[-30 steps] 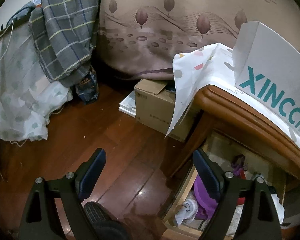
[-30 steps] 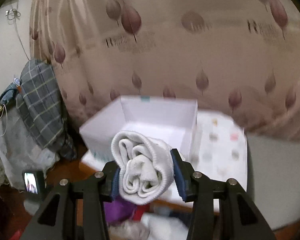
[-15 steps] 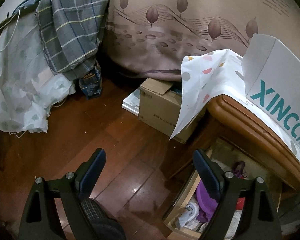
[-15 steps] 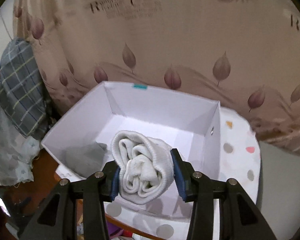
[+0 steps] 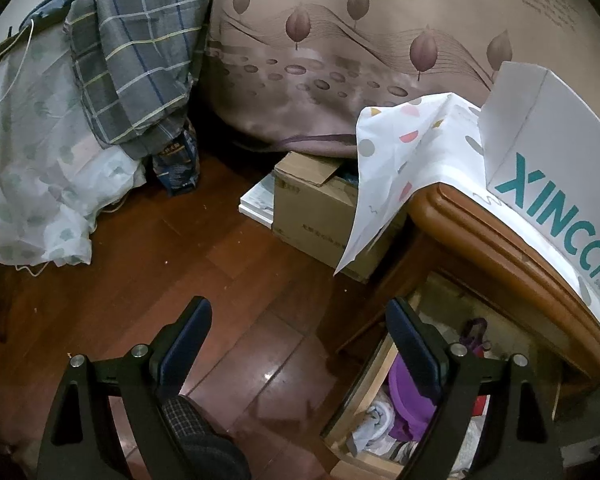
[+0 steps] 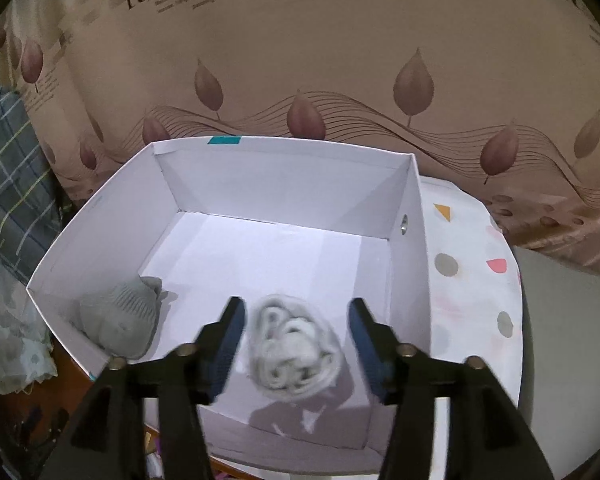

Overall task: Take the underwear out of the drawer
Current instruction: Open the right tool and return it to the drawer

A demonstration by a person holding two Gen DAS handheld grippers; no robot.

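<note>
While right gripper (image 6: 296,336) opens, white rolled underwear (image 6: 294,350) drops into white box (image 6: 100,220), beside grey roll (image 6: 120,320).

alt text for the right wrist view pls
The right gripper, its jaws just opened, hangs over an open white box with a rolled white underwear bundle, blurred, loose between its fingers. A grey bundle lies in the box's near left corner, and a leaf-patterned curtain fills the background.

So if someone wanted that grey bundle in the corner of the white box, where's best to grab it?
Probably across its rounded middle, coming straight down from above. The grey bundle sits tucked into the near left corner of the white box, against two walls, so only its top and inner side are open to fingers.
</note>
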